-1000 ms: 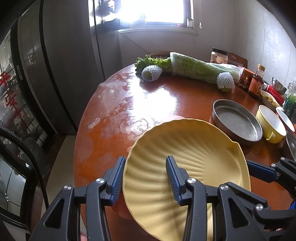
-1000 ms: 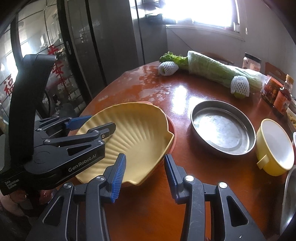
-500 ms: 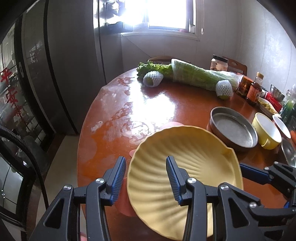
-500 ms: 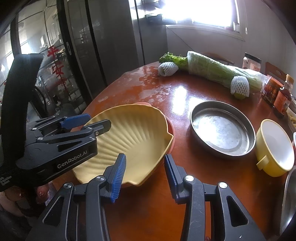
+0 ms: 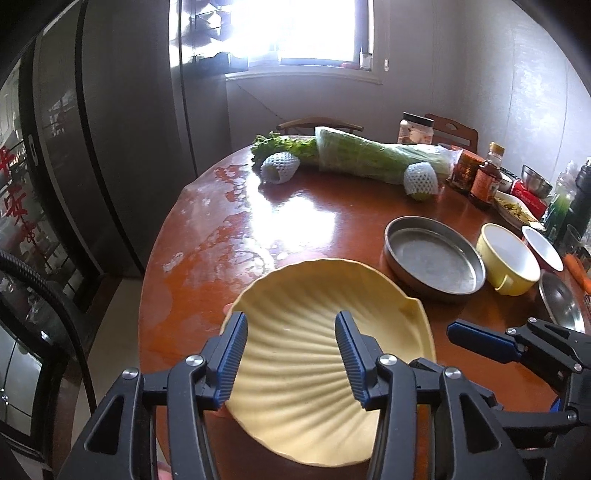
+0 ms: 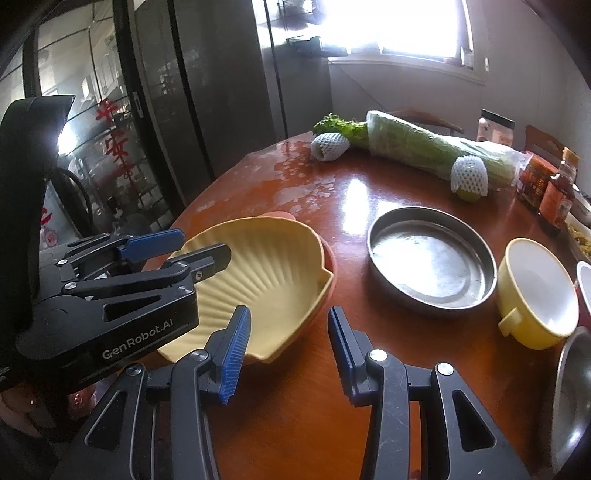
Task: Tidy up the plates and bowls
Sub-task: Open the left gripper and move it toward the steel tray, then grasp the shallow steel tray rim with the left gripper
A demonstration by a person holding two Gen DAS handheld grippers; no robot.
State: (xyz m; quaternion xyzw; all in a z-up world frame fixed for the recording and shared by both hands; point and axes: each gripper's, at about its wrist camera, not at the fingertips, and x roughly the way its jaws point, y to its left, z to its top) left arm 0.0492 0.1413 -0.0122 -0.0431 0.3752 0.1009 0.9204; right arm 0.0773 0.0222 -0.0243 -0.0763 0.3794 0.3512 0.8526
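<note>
Left wrist view: round red-brown glossy counter, worn pale patches on its left side, strong glare from the window on the far wall. Dark glass-fronted cabinet along the left.

Far edge of the counter: bagged leafy greens, two fruits in white foam net, jars and sauce bottles to the right.

Right side: round metal pan, yellow handled bowl just beside it, a red-rimmed white bowl past that, and the edge of a steel dish at the frame border.

Yellow shell-shaped plate sits at the near edge, on top of an orange-pink plate whose rim shows in the right wrist view.

Left claw: jaws opening. The plate's left rim lies between them, with one finger over the ribbed inside and one outside the rim. Right wrist view shows the pads clear of the plate, so no clamp.

Right claw: jaws apart, nothing between them. It hovers over bare counter just beside the plate's near-right corner. Left pad is close to the rim; I can't tell if it touches.
</note>
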